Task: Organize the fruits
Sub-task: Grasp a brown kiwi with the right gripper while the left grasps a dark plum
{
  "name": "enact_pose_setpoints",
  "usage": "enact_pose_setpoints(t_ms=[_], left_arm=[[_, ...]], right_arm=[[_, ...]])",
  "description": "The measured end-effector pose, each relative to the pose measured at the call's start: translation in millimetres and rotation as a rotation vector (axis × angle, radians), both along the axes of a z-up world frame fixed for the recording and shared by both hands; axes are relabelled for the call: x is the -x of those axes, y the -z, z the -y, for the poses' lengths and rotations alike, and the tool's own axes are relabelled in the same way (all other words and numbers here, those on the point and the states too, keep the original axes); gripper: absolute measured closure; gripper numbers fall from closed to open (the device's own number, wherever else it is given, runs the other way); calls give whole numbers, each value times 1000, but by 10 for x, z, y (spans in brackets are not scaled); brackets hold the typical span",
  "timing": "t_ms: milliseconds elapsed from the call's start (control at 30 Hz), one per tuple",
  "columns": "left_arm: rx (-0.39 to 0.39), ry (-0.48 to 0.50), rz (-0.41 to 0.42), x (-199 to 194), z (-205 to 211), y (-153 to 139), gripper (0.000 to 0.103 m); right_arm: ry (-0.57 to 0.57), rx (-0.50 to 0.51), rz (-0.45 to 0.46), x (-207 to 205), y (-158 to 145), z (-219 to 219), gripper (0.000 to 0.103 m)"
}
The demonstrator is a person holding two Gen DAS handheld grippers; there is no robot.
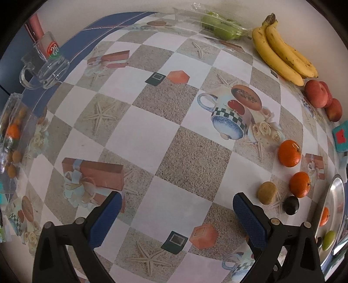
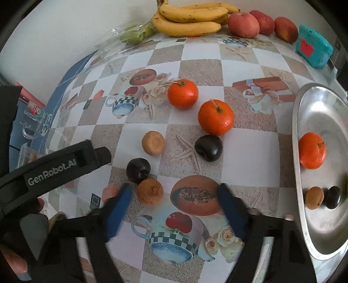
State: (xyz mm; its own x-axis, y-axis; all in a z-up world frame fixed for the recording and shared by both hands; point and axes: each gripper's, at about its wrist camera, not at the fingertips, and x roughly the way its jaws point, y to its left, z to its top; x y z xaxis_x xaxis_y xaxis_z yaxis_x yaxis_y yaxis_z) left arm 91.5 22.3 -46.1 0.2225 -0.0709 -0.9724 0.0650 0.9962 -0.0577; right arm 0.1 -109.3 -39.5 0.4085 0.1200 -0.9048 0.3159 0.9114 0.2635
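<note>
Fruits scattered across checkered tablecloth (image 2: 245,148): two glossy orange mandarins (image 2: 183,93) (image 2: 215,117) with short stems, mid-table, near each other but apart. Nearer, dark plum (image 2: 208,148) just below second mandarin, tan kiwi (image 2: 153,143) to its left. Nearer still, second dark plum (image 2: 138,170) touching fuzzy brown kiwi (image 2: 150,191). At far edge against wall: spotted yellow bananas (image 2: 189,20), three red apples (image 2: 243,24) to their right, green fruit in clear packaging (image 2: 134,34) to their left. On right, silver tray (image 2: 322,235) already holding one mandarin (image 2: 312,150), one kiwi (image 2: 314,197), one dark plum (image 2: 331,197).

Right gripper (image 2: 174,212) pointed steeply down over tablecloth, blue pads partly apart, nothing gripped; brown kiwi just beside left pad (image 2: 118,210), not between pads. Left gripper (image 1: 177,219) gaping wide over bare tablecloth, nothing held. Teal box (image 2: 313,49) far right; glass mug (image 1: 46,67) far left.
</note>
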Motion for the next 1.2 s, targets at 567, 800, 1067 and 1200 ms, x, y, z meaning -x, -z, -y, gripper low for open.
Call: enact_pose_setpoints(t_ms=[567, 800, 1067, 1200], left_arm=[[8, 4, -3, -36, -2, 6, 0], [19, 15, -2, -31, 42, -47, 0], [77, 25, -25, 8, 113, -74, 1], [109, 60, -25, 51, 210, -102, 11]], right_arm=[[-86, -34, 12, -47, -57, -164, 77], [-61, -53, 30, -26, -128, -93, 77], [40, -67, 30, 106, -207, 204, 77], [93, -75, 49, 197, -275, 374, 77]])
